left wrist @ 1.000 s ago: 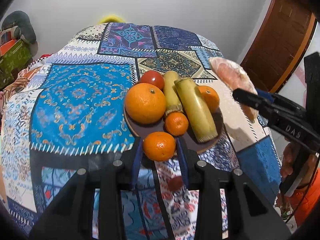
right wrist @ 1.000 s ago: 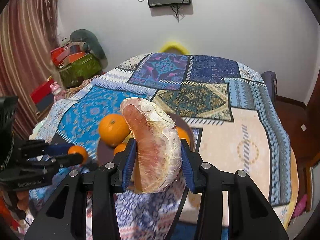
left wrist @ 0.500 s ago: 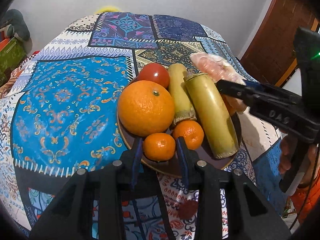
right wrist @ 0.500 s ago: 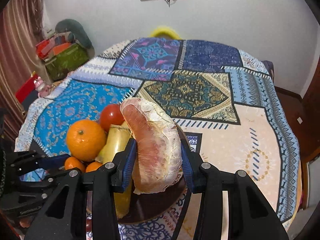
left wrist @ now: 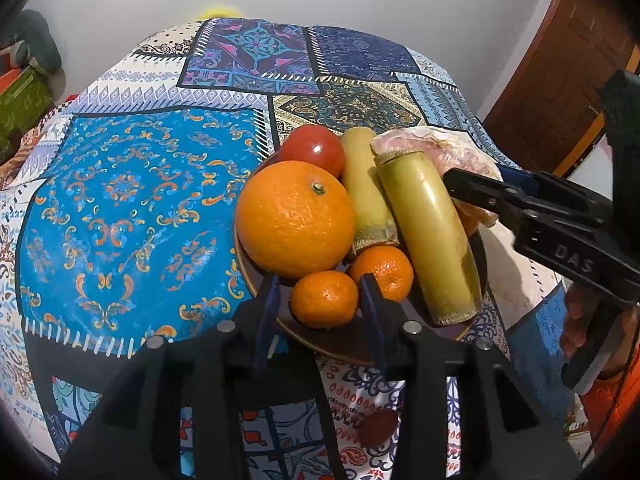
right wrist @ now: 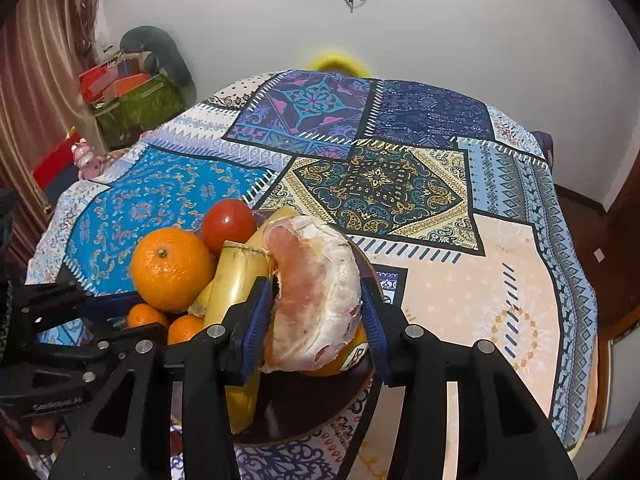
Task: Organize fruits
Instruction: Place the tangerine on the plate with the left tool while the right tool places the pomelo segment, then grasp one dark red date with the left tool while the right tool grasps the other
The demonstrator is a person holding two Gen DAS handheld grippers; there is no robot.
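A dark brown plate (left wrist: 340,344) holds a big orange (left wrist: 294,218), a red tomato (left wrist: 314,150), two yellow-green cane stalks (left wrist: 428,232) and a mandarin (left wrist: 382,266). A second small mandarin (left wrist: 324,300) rests on the plate's near rim between the fingers of my left gripper (left wrist: 319,282). Its jaws are opening and a gap shows on both sides of the fruit. In the right wrist view a peeled pomelo segment (right wrist: 316,292) lies on a stickered orange (right wrist: 352,354) at the plate's right side. My right gripper (right wrist: 314,286) straddles it, jaws opening, with a slit at the left pad.
A patchwork tablecloth (left wrist: 132,208) covers the round table, which drops away at every side. A person's hand (left wrist: 580,320) holds the right gripper's handle. Boxes (right wrist: 132,96) stand by the left wall, a brown door (left wrist: 560,80) at the right.
Both grippers came forward and down onto the plate, bringing the mandarin and the pomelo segment with them. Both pairs of jaws have widened a little around their fruit.
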